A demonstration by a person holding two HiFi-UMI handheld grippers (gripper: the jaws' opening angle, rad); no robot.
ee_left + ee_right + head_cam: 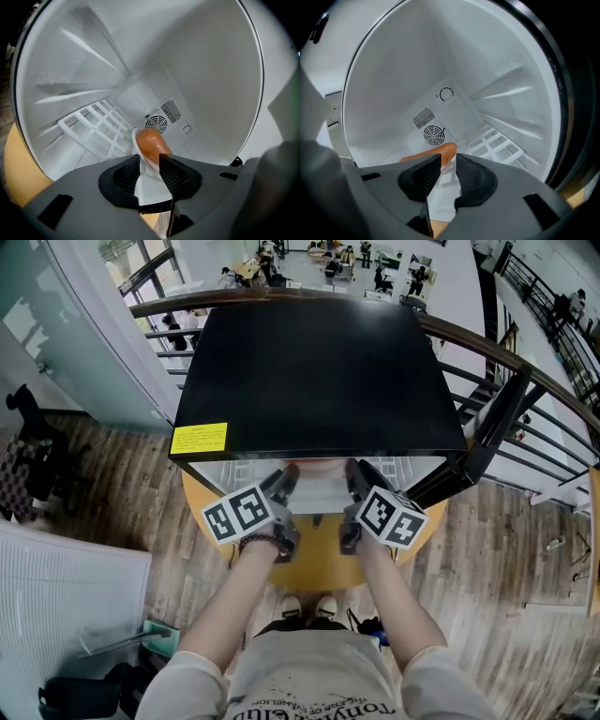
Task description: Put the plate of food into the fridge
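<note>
Right now, in the head view, you have the plate (321,491) at the mouth of the fridge (309,371), just under its black top. The left gripper (284,482) and right gripper (356,480) flank it above the table (319,563). The door (487,442) stands open at the fridge's right; if it swung in, it would knock your right arm.

From the left gripper view, the left gripper (150,161) is clamped on the plate (149,185) rim only. The sausage (152,143) lies just beyond the jaws, toward the fridge's back wall. With so thin a bite, the rim could slip out if you twist or push hard. The shelf (98,126) sits at the fridge's left side; carry the plate too low or too far over and its edge may catch.

From the right gripper view, the right gripper (447,164) likewise pinches the plate (440,201) rim. Let one gripper drop below the other and the sausage (440,151) will likely roll off inside the fridge.
</note>
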